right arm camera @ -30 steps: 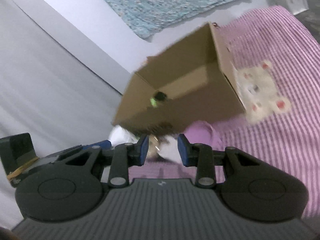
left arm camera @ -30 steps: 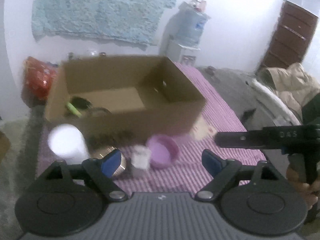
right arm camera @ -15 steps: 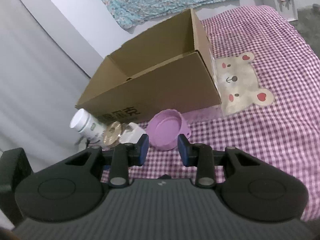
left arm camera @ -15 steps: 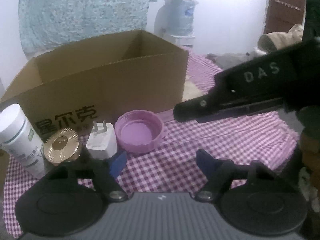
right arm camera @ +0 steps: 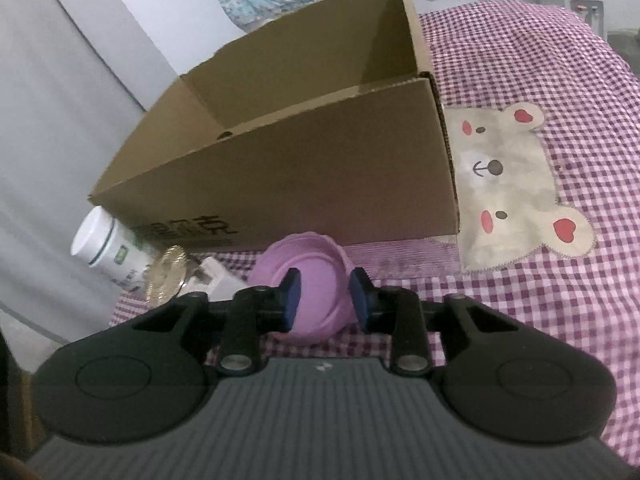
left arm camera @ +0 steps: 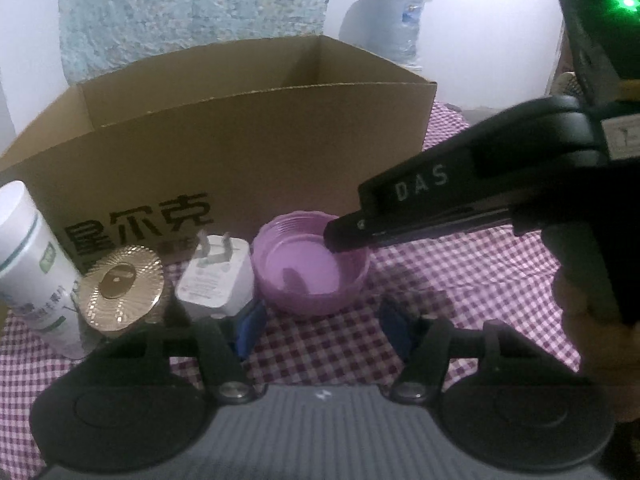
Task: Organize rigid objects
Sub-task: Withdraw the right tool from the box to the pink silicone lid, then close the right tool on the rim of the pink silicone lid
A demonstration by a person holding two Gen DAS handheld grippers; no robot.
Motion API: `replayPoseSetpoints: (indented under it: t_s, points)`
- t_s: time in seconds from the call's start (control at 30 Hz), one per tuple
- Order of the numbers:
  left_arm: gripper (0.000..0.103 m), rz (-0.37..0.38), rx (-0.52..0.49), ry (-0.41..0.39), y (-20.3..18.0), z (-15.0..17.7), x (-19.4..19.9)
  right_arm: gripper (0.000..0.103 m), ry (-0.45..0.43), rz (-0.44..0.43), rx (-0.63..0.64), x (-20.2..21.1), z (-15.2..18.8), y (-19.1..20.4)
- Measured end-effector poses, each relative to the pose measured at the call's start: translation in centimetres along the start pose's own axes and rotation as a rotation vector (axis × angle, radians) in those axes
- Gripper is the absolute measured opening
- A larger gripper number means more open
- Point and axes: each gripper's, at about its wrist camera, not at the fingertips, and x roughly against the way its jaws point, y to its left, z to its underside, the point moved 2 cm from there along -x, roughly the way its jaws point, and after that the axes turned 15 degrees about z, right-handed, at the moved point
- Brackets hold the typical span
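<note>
Reaching for the purple lid in front of the box

The right tongs (right arm camera: 325,300) have come down over the purple lid (left arm camera: 312,266) on the checked bed cover (right arm camera: 560,60), one pad over the lid's hollow and the other outside its rim — the jaws have just been closing but do not yet press on the wall, so I judge the grasp unfinished. Next they need to pinch the rim, lift and carry it over the cardboard box (left arm camera: 248,148) wall. The left tongs (left arm camera: 322,330) stand apart, also just closing, with nothing between them. Beside the lid stand a white charger (left arm camera: 216,276), a gold-topped jar (left arm camera: 120,286) and a white tub (left arm camera: 30,256) — all outside the box, whose inside is hidden.
</note>
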Motion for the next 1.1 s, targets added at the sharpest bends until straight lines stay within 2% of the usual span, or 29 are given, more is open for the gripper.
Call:
replayPoseSetpoints:
  t_s: [0.17,0.3,0.47,0.53,0.6,0.67,0.7,0.77,0.83,1.1]
  points:
    - [0.065,0.031,-0.012,-0.002,-0.7,0.0,-0.2,0.017,0.026,-0.028,-0.027,0.2,0.2,-0.4]
    - [0.065,0.054,-0.023,0.003,-1.4,0.3,0.1,0.017,0.042,-0.022,-0.031,0.8,1.0,-0.6]
    - [0.065,0.119,-0.037,0.010,-2.5,1.0,0.6,0.017,0.077,-0.056,-0.052,1.8,2.2,-1.1]
    - [0.066,0.103,-0.061,0.000,-2.9,1.2,1.1,0.018,0.068,-0.051,-0.051,2.4,2.4,-1.2]
    - [0.075,0.065,-0.076,-0.009,-2.8,1.1,1.2,0.019,0.049,-0.044,-0.053,2.9,2.2,-1.5]
    - [0.078,0.016,-0.077,-0.007,-2.5,1.0,1.0,0.020,0.026,-0.017,-0.047,3.0,1.6,-1.7]
    - [0.079,0.005,-0.071,0.000,-2.3,0.9,0.7,0.021,0.020,-0.008,-0.044,2.8,1.3,-1.7]
    - [0.079,-0.004,-0.064,0.020,-1.9,0.6,0.0,0.030,0.017,-0.016,-0.047,2.4,0.7,-1.8]
    - [0.079,-0.022,-0.062,0.035,-1.6,0.1,-0.6,0.030,0.016,-0.016,-0.048,1.5,0.3,-1.7]
    - [0.079,0.004,-0.064,0.030,-1.8,-0.7,-1.8,0.033,0.079,-0.057,-0.075,-1.6,0.2,-1.4]
